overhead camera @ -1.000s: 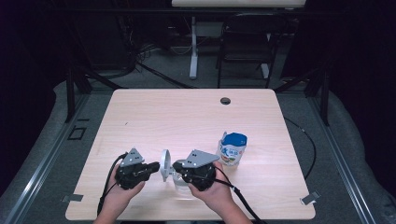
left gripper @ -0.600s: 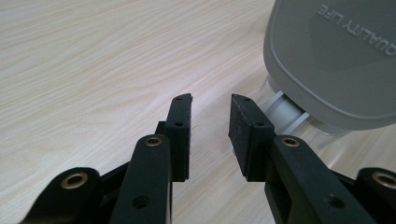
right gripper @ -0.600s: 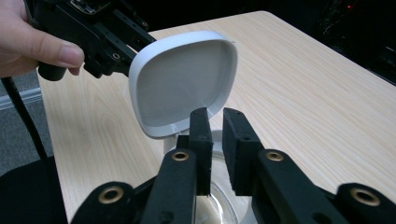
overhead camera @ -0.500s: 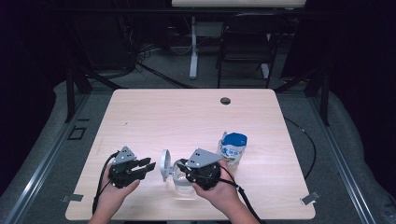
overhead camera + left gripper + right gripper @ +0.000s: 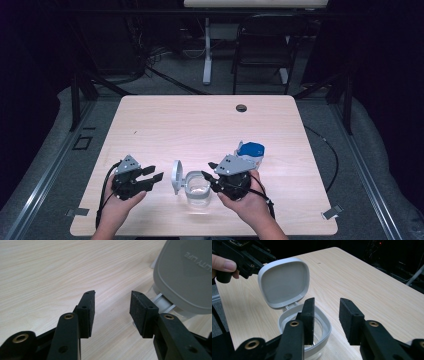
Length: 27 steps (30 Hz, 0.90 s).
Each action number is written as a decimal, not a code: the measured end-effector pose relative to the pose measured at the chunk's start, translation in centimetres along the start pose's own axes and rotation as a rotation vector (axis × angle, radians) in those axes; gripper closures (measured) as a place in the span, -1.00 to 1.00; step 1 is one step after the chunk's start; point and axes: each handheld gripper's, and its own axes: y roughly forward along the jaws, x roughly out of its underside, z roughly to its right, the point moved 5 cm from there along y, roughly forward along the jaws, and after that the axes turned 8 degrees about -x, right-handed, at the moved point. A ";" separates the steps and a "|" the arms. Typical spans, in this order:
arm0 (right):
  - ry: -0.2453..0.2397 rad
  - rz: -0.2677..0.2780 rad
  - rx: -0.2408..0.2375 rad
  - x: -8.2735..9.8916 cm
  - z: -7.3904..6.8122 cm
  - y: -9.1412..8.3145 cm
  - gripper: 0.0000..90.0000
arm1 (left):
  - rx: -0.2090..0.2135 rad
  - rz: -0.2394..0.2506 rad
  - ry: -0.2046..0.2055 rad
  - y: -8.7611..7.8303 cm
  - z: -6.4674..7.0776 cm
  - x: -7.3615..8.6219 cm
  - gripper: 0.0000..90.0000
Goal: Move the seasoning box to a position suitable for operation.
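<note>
— Between the two grippers, what stays hard to make out?

— The clear container (image 5: 197, 189): its see-through body nearly melts into the table (image 5: 200, 125), and the right gripper (image 5: 209, 181) covers its near rim. Just behind that gripper, a blue-capped item (image 5: 249, 151) is half hidden, its label unreadable.

— And the container itself?

— Squarish, with rounded corners and a grey rim; its grey hinged lid (image 5: 176, 176) stands upright, flipped toward the left gripper (image 5: 156, 174).

— The jaws?

— Both pairs have just been opening. The left's stand wide beside the lid with nothing between them; the right's gape over the rim, pads pressing nothing.
</note>
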 end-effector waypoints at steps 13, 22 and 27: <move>0.024 0.033 0.041 1.2 1.4 -1.8 0.35 | -0.013 -0.013 0.010 0.1 -0.3 0.2 0.20; 0.026 0.072 0.084 0.8 2.4 -4.0 0.20 | -0.014 0.001 0.015 -0.3 -0.2 0.0 0.18; 0.028 0.065 0.117 1.0 3.1 -4.5 0.16 | -0.001 -0.002 0.006 -0.2 -0.1 0.1 0.18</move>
